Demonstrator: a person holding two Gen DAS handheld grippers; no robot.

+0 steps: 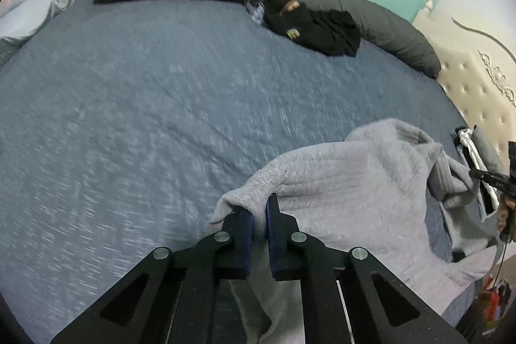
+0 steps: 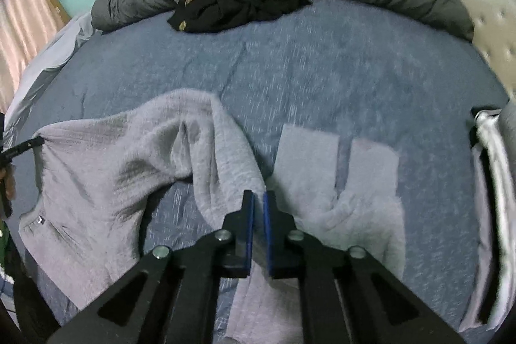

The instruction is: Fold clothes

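Left claw (image 1: 258, 215): jaws nearly closed, pinching an edge of the grey fleece garment (image 1: 354, 182). Right claw (image 2: 256, 211): likewise pinched narrow on the same garment's edge. Garment lies rumpled on the blue bed (image 1: 145, 102), near edge. From the left claw, the bulk spreads toward 2 o'clock; from the right claw, toward 10 o'clock, with a smaller part at 1 o'clock. Long axis judged to run claw to claw. Each claw is nearest its own corner. Black clothes (image 2: 238, 5) at 12 o'clock, well apart.
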